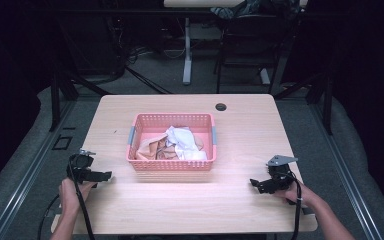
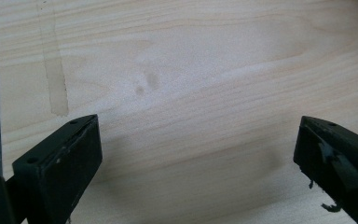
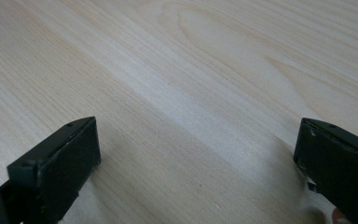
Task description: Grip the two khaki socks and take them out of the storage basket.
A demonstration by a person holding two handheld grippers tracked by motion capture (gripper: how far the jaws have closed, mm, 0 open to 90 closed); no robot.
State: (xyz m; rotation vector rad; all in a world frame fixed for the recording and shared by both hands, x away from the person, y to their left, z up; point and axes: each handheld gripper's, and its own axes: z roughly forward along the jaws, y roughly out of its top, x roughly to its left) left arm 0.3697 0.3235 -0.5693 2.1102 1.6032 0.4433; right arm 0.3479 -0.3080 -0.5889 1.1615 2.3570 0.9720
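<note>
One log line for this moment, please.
left gripper: open, empty | right gripper: open, empty | pink basket: cloths inside, mid-table

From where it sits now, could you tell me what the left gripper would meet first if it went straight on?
Probably bare table: the left gripper, jaws open, points right across the front of the pink basket, and its own view looks down on wood. Depth is hard to judge.

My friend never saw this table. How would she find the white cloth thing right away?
Start at the light wooden table and find the pink basket with holey sides near its middle. Inside lies a heap of crumpled cloth. The white cloth is the bright bunched piece on top toward the right, while the cloth beside it is tan.
</note>
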